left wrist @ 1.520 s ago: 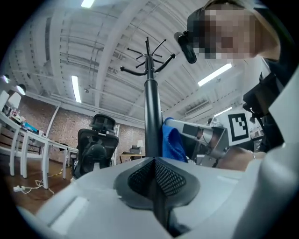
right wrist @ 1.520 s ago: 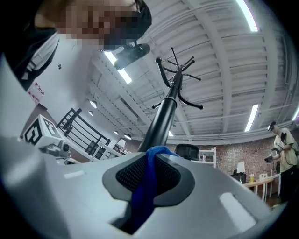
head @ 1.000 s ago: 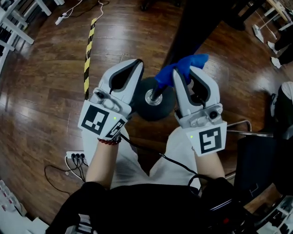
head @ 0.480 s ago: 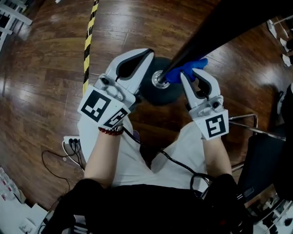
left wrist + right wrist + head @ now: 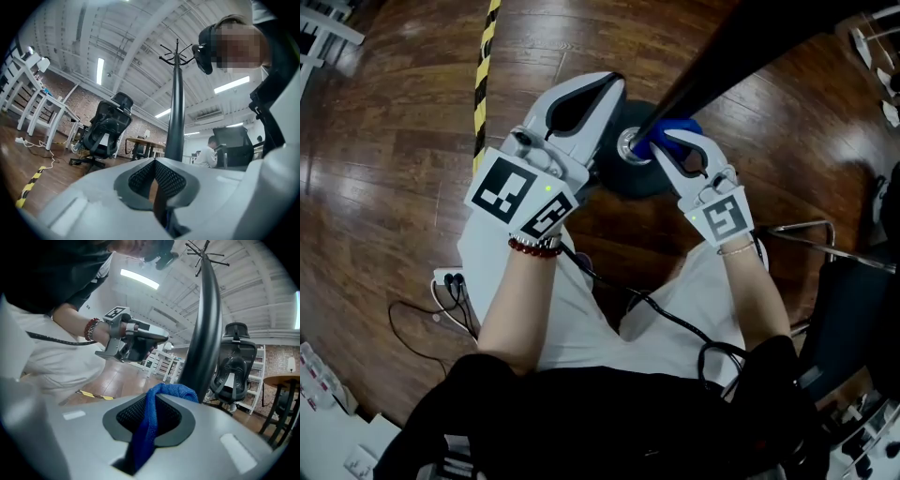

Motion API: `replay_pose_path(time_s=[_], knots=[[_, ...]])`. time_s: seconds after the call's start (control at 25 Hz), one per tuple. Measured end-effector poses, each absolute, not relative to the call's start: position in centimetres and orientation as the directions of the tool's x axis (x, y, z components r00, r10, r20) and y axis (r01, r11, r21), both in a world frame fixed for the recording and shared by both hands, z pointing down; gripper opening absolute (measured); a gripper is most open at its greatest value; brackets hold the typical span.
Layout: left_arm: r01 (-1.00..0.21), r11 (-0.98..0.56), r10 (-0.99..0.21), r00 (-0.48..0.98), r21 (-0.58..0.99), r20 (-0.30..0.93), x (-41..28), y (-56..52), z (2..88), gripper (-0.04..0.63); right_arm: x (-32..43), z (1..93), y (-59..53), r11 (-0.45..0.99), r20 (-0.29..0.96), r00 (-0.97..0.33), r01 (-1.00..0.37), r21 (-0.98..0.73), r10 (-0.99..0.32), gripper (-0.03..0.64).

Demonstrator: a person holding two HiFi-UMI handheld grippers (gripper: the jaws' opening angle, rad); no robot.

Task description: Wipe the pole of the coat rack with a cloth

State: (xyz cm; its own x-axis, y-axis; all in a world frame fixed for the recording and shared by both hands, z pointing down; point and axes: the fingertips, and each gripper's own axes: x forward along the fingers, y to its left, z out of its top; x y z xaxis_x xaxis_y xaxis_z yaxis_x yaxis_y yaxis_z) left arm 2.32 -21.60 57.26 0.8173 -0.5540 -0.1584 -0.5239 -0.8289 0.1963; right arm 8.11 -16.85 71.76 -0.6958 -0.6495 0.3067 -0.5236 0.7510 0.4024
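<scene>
The coat rack's dark pole (image 5: 722,52) rises from a round black base (image 5: 649,180) on the wood floor. My right gripper (image 5: 667,142) is shut on a blue cloth (image 5: 677,127), which is pressed against the pole just above its foot. In the right gripper view the cloth (image 5: 161,397) hangs between the jaws and touches the pole (image 5: 206,333). My left gripper (image 5: 605,92) is shut with nothing in it, just left of the pole's foot. The left gripper view looks up the pole (image 5: 176,117) to the hooks at its top.
Yellow-black tape (image 5: 483,75) runs along the floor at the left. A power strip (image 5: 448,281) with cables lies by my left leg. A metal frame (image 5: 811,239) stands at the right. An office chair (image 5: 105,126) and white tables (image 5: 33,93) stand further off.
My right gripper has slid the cloth down the pole, close to its foot. The left gripper has moved forward alongside it, still shut.
</scene>
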Motion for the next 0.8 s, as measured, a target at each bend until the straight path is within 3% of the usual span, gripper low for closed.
replay_pose_path(time_s=[0.16,0.44,0.6,0.8], knots=[[-0.497,-0.858,-0.512,0.848,0.129,-0.140,3.9,-20.8,56.9,0.006,7.9,71.5,-16.8,0.772,0.300,-0.722,-0.505,0.386,-0.623,0.052],[-0.486,-0.852,-0.521,0.828,0.196,-0.209,3.1,-21.0,55.4,0.006,7.2,70.8,-17.2,0.793,0.239,-0.765,-0.520,0.317,-0.598,0.051],[-0.510,-0.829,-0.551,0.815,0.230,-0.180,3.4,-21.5,56.6,0.006,7.2,74.9,-17.4,0.810,0.332,-0.742,-0.493,0.319,-0.582,0.051],[-0.559,-0.800,-0.592,0.795,0.219,-0.133,3.8,-20.3,56.7,0.006,9.2,81.3,-16.8,0.767,0.368,-0.675,-0.592,0.248,-0.639,0.050]])
